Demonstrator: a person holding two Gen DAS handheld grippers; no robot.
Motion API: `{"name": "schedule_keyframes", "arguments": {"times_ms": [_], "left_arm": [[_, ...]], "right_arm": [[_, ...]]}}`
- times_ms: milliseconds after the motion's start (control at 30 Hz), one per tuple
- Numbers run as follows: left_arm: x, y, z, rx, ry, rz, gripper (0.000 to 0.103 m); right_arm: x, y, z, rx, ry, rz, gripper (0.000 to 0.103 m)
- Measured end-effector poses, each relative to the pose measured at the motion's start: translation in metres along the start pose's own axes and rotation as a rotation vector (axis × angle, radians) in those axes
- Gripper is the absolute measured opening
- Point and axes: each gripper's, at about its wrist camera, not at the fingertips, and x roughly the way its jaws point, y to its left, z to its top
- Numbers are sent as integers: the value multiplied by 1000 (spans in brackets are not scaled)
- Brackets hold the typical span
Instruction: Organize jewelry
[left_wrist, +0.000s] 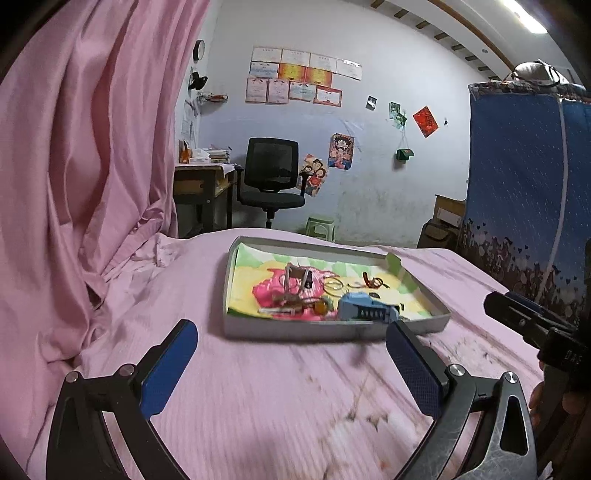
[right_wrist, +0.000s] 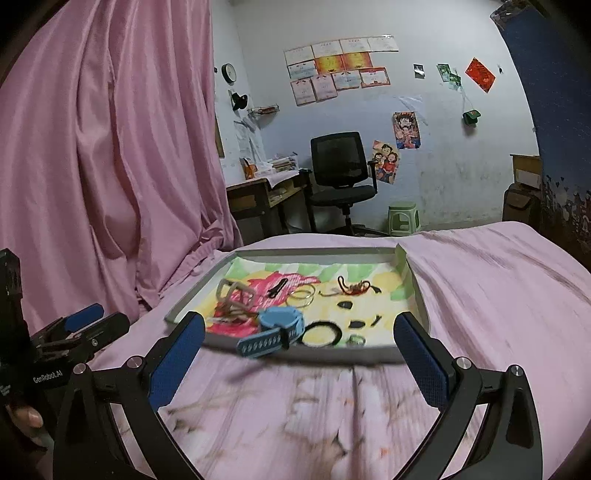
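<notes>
Jewelry lies gathered in a shallow grey tray (right_wrist: 413, 284) that rests on the pink-sheeted bed (right_wrist: 480, 266), straight ahead of both sets of jaws and just beyond their tips. Both tools stand wide apart and hold nothing: the left gripper (left_wrist: 291, 354) frames the tray's near wall between its blue pads, and the right gripper (right_wrist: 299, 347) does the same from slightly to the right, so each camera looks down its fingers at the pieces it might reach for. Nearest the right jaws, a blue watch (right_wrist: 273, 328) hangs its strap over the tray's near rim, which makes it the most exposed piece and, in my judgement, the easiest to pinch without scraping the liner. Just past it, between the right jaws, lie a black ring-shaped band (right_wrist: 321, 334) and a small ring (right_wrist: 356, 339); farther ahead sit thin gold bangles (right_wrist: 301, 295), a red cord bracelet (right_wrist: 354, 288) and a pale angular clip (right_wrist: 232, 291), with a tangle of pieces between the clip and the watch. Small dark bits are too blurred to name. Pieces overlap toward the left side of the tray, so a wide opening suits a descent over one item at a time. Whether this heap is a sorted result or one awaiting sorting, the views do not settle.
</notes>
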Motion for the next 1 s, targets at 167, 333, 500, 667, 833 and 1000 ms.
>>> {"name": "schedule_keyframes", "arguments": {"times_ms": [167,333,500,667,833,1000], "left_arm": [[-13,-1,-13,-27,2,2,103],[-25,-4,-28,-7,-13,15,103],[-31,-8,-37,9,-18,25,103],[-34,-15,-44,19,-16,30,103],[-35,-18,-47,35,-10,38,103],[-35,-21,-52,35,6,41,103]], "right_arm": [[-27,2,-15,-7,1,-11,101],[-48,4,-28,-20,-8,-30,101],[-62,3,-39,-39,-35,-57,101],[-68,9,-43,-56,-53,-77,101],[-66,7,-50,-61,-29,-78,101],[-66,3,-53,-50,-17,-79,101]]}}
